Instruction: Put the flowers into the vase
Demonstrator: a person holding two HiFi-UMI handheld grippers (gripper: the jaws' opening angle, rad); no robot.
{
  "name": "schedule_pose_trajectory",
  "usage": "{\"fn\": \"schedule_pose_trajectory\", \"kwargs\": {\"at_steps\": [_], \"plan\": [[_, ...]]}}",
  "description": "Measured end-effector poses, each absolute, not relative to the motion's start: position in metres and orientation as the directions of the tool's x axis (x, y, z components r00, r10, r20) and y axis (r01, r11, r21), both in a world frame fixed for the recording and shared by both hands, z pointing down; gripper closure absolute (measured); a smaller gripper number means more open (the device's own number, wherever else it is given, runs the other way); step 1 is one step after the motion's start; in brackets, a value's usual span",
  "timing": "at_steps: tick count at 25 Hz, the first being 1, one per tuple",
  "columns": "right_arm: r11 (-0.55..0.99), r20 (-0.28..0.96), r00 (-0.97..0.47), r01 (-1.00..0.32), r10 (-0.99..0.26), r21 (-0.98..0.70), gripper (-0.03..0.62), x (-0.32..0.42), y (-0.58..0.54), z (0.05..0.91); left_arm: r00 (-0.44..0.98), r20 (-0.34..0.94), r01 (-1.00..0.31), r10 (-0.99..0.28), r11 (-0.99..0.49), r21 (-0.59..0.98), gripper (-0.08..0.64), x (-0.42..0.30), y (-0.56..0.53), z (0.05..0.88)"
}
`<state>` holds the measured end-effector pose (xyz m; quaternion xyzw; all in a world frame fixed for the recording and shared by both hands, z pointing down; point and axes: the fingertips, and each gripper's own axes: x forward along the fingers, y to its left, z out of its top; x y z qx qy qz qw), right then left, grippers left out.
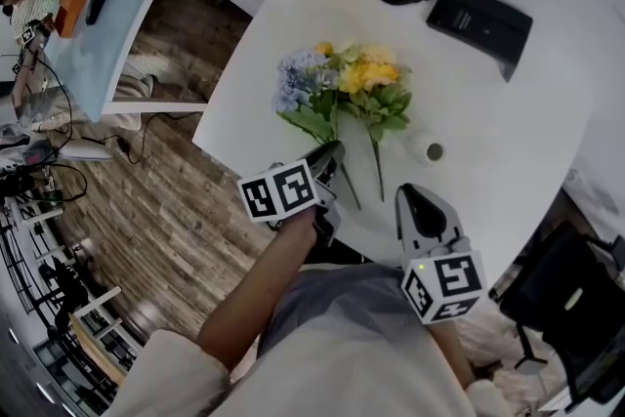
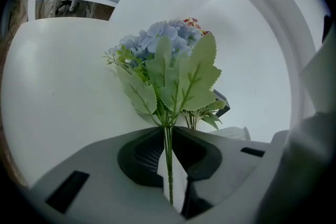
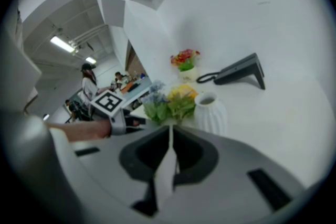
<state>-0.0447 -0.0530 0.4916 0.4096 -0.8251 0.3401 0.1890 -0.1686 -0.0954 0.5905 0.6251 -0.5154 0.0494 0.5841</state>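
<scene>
The left claw [image 2: 169,134] is pinching the blue flowers [image 2: 157,42] by the stem. The right claw [image 3: 170,136] is sitting closed, empty, near the vase [image 3: 210,113].

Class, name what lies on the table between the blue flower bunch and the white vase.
The yellow flower bunch lies between the blue flower bunch and the vase; the head view shows it.

Smooth matt white table [image 1: 508,142], ribbed white vase [image 3: 210,113], wood-plank floor [image 1: 166,220], matt plastic-looking flowers [image 2: 173,76]
</scene>
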Motion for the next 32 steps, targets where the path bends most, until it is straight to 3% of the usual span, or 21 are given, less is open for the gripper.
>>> {"fn": "schedule_pose_trajectory", "kwargs": {"at_steps": [32], "plan": [[0.513, 0.526, -0.639, -0.767, -0.56, -0.386, 0.568, -0.05, -0.034, 0.462, 0.438, 0.554, -0.682, -0.708, 0.141, 0.718, 0.514, -0.176, -0.071, 0.534]]}}
